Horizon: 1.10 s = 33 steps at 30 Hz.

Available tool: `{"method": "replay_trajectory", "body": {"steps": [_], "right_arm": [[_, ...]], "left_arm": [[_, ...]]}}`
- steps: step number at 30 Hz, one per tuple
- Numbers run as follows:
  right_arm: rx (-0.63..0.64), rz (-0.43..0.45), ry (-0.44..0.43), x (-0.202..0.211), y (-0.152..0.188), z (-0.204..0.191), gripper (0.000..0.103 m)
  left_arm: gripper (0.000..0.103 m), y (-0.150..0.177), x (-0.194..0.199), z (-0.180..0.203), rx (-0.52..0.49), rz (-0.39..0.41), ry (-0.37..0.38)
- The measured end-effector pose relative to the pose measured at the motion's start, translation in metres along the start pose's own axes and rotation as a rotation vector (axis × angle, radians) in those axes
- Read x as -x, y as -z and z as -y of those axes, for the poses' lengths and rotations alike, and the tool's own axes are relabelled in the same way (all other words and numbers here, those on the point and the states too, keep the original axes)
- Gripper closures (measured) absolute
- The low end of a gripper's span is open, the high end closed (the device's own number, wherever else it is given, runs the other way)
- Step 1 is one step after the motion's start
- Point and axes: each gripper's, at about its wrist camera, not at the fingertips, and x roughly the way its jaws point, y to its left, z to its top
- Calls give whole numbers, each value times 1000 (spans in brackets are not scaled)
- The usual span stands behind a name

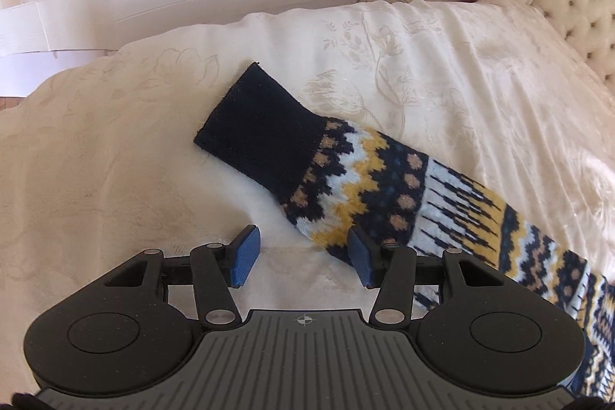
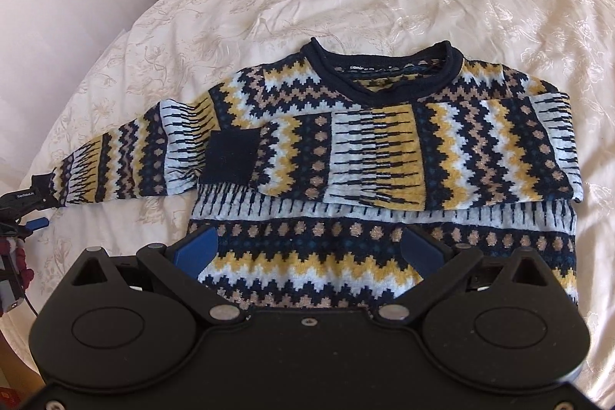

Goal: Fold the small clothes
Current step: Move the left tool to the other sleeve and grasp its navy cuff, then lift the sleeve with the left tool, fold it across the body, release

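A: Left wrist view first; where did the sleeve (image 1: 346,179) lie against the left gripper (image 1: 303,256)?

B: It ran from its navy cuff (image 1: 261,125) at about 11 o'clock down to 4 o'clock across the cream bedspread (image 1: 461,72); the fingers stood wide apart, holding nothing; the right-hand blue pad (image 1: 359,252) sat at the sleeve's lower edge, the other pad (image 1: 244,256) over bare bedspread, so only that edge lay between them.

A: And the right wrist view?

B: The sweater (image 2: 384,148) lay flat, collar (image 2: 388,72) at 12 o'clock; one sleeve was folded across the chest, the other stretched out toward 9 o'clock; the right gripper (image 2: 307,248) hung spread wide and empty over the hem band, pads at 10 and 2 o'clock; whether they touched the knit I could not tell.
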Motion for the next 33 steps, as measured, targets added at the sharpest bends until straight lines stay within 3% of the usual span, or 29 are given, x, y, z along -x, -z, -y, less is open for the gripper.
{"method": "replay_trajectory", "body": {"steps": [6, 18, 22, 28, 33], "right_arm": [[-2, -23, 10, -4, 3, -10, 2], [15, -60, -3, -15, -3, -27, 2], [28, -70, -12, -18, -5, -30, 2], [54, -86, -33, -23, -5, -31, 2], [62, -93, -60, -24, -4, -27, 2]], "left_arm": [[54, -13, -16, -2, -16, 10, 27], [55, -23, -29, -11, 57, 42, 105], [94, -22, -19, -18, 71, 58, 108], [97, -24, 15, -6, 42, 134, 115], [97, -26, 62, 28, -46, 220, 156]]}}
